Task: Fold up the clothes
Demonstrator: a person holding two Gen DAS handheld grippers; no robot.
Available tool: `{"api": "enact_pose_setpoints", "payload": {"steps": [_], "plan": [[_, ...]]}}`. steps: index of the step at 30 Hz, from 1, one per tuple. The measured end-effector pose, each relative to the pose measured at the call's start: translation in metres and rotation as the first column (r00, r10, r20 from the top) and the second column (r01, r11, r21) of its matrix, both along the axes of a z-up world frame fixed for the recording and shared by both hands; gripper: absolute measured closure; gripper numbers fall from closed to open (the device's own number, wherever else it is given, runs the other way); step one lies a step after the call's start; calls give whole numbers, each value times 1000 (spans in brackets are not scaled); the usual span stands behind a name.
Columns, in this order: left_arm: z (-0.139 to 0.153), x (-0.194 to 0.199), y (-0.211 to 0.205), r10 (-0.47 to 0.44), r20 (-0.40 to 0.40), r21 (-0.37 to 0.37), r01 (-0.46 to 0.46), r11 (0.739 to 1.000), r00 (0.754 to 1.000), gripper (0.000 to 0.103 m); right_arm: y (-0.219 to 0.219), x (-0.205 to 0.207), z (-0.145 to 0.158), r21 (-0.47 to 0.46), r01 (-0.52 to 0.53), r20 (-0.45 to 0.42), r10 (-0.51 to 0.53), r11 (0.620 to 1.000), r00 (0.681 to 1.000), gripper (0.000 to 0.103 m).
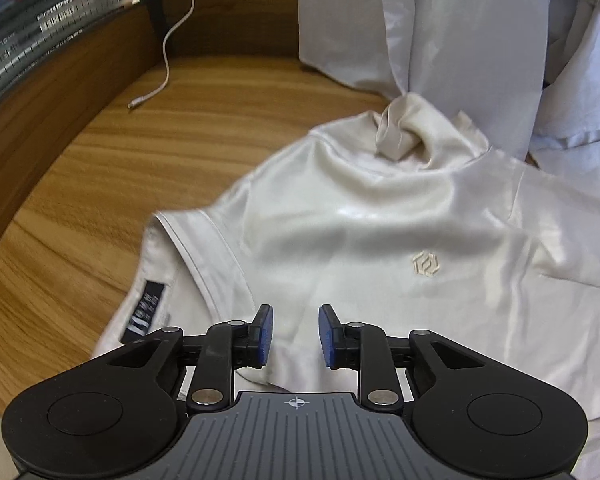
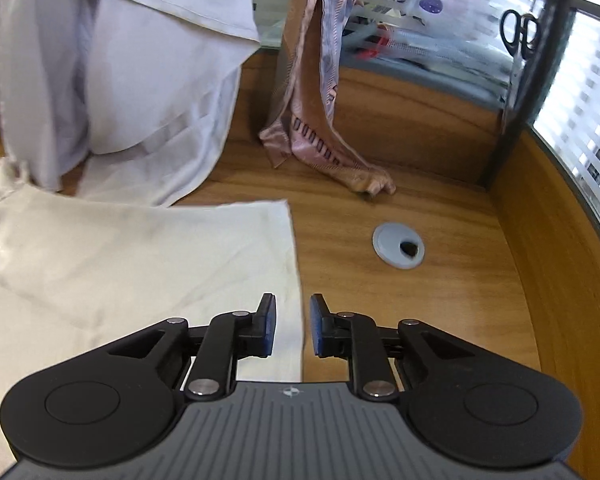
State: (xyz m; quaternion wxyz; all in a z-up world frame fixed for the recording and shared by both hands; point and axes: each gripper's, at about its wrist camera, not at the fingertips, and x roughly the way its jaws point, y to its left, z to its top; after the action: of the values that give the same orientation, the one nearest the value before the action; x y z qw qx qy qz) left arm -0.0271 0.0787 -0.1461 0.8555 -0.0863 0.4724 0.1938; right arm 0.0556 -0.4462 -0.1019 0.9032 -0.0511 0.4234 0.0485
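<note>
Nearest the left wrist camera: left gripper (image 1: 295,330), blue pads (image 1: 265,332) slightly spread, nothing pinched, hovering just over the collar end of a cream shirt (image 1: 380,232). Lies flat-ish on the wooden desk (image 1: 100,168), satiny and shiny, wrinkled, with a small embroidered emblem (image 1: 426,265) on the chest, a striped collar edge and a dark label (image 1: 146,314) at the neck toward the desk's left side. Bunched into a knot of cloth (image 1: 404,132) at the far end. Shirt fabric directly beneath and ahead of the parted jaws, not touched by either pad as far as can be told. Beyond it, toward the back edge of the desk, a pale lilac garment (image 1: 460,40) hanging down and touching the desk top, and a white cable (image 1: 168,56) trailing toward the back left corner. Nearest the right wrist camera: right gripper (image 2: 292,326), pads likewise a little apart and gripping nothing. Straight right-hand edge of the cream shirt (image 2: 140,264) running just under the left pad, bare wood under the right one. Further back, lilac garment (image 2: 120,80) draped over the shirt's far edge, a pink patterned scarf (image 2: 316,120) hanging to the desk, a grey cable port (image 2: 398,245) set in the wood near the right side, scissors (image 2: 520,36) behind the glass screen at the back right corner.
</note>
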Motion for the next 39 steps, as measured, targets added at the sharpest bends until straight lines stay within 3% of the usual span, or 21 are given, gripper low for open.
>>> {"api": "enact_pose_setpoints", "payload": {"steps": [11,21,31,39], "plan": [[26,-42,34,-29,-11,-42,29,999,1000,68,19,-123,-6,49,155,-139,-147,987,979,82],[5,-68,31,-142,-48,-97,137,986,989,67,30,-208,-27,58,385,-205,-366,921,908,81],[13,-58,32,-286,-49,-51,284,958,957,67,29,-211,-45,67,461,-172,-445,885,879,80],[19,-55,39,-321,-89,5,323,946,943,67,27,-199,-66,20,516,-100,-512,856,853,79]]}}
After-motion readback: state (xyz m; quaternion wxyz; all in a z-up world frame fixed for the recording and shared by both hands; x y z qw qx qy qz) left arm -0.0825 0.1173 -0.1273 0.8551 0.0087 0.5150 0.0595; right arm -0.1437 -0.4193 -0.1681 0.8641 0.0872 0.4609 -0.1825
